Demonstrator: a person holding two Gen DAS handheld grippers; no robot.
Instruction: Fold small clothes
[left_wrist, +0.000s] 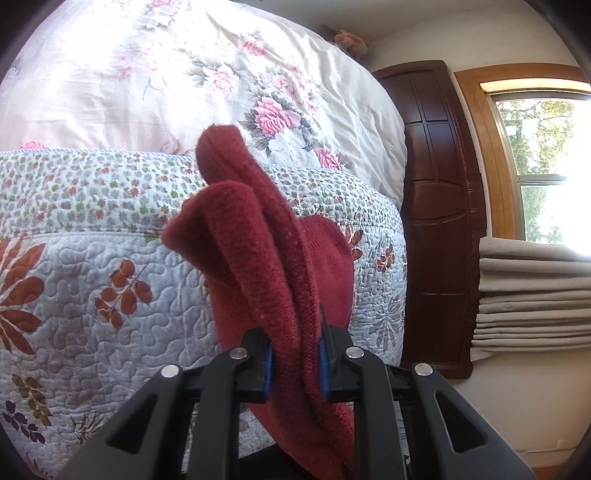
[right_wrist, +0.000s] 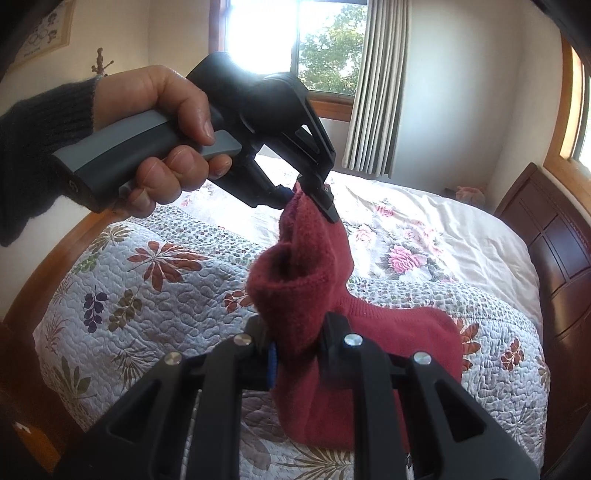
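Note:
A dark red knitted garment (right_wrist: 306, 266) hangs lifted above the quilted bed, its lower part (right_wrist: 406, 332) still resting on the quilt. My right gripper (right_wrist: 295, 354) is shut on one bunched edge of it, near the camera. My left gripper (right_wrist: 312, 199), held by a hand (right_wrist: 162, 122) in a dark sleeve, is shut on the opposite top edge, higher and farther away. In the left wrist view the left gripper (left_wrist: 295, 354) pinches the folded red fabric (left_wrist: 258, 236) between its blue pads, and the cloth rises in front of the lens.
The bed carries a pale blue quilt (right_wrist: 166, 295) with leaf prints and a floral duvet (right_wrist: 424, 236) behind. A dark wooden headboard (right_wrist: 554, 251) stands at right. A window with striped curtains (right_wrist: 376, 92) is behind the bed.

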